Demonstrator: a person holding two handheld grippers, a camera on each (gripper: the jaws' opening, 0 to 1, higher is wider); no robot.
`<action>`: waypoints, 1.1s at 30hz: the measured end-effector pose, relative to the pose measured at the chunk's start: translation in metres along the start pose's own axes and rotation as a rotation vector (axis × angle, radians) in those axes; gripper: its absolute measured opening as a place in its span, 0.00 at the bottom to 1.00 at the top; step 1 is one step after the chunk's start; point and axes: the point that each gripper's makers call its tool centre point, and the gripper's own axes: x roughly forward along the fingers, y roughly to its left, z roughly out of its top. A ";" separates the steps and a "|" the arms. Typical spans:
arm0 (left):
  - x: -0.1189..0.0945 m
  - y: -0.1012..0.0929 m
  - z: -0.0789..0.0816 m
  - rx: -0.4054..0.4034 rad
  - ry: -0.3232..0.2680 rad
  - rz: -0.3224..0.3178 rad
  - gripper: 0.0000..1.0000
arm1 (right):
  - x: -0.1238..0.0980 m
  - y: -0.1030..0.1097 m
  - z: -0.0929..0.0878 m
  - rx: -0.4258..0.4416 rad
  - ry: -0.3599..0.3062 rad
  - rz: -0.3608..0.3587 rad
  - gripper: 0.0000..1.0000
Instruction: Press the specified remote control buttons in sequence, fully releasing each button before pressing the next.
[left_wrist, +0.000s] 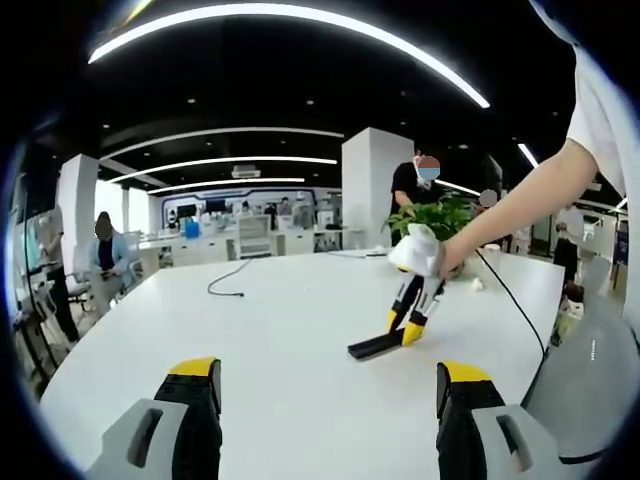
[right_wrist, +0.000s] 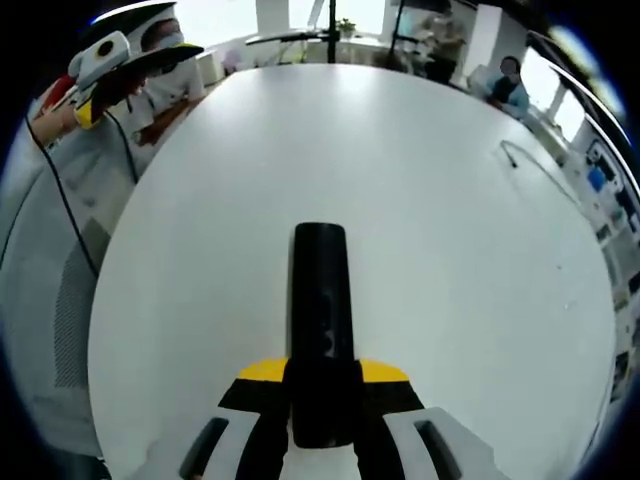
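I see the black remote control (right_wrist: 321, 330) lying flat on the white bench (right_wrist: 420, 200), its near end pinched between my right tongs (right_wrist: 322, 385), whose yellow-tipped jaws press against its two sides. In the left gripper view the same remote (left_wrist: 372, 346) sits right of centre on the bench (left_wrist: 270, 330), with the right tongs (left_wrist: 408, 328) slanting down onto its right end from a person's hand (left_wrist: 448, 256) in a white glove. My left tongs (left_wrist: 330, 385) are spread wide, jaws well apart and holding nothing, hovering above the near part of the bench, well short of the remote. In the right gripper view the left tongs (right_wrist: 95, 75) appear at the far left, off the bench edge, near the person's white clothing. A thin black cable (left_wrist: 228, 280) lies on the far left of the bench, and a green potted plant (left_wrist: 435, 215) stands at its far side. Beyond it I see an office with white pillars (left_wrist: 372, 185), desks and several people.
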 end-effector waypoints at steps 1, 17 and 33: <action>0.000 0.000 0.000 0.000 0.001 -0.001 0.92 | 0.000 0.000 0.000 0.000 0.002 0.000 0.21; 0.001 -0.002 -0.002 -0.003 0.007 -0.007 0.91 | 0.000 -0.006 0.000 0.007 -0.005 -0.003 0.21; 0.003 -0.003 -0.004 -0.005 0.016 -0.018 0.91 | 0.001 -0.011 0.000 0.015 0.000 -0.009 0.21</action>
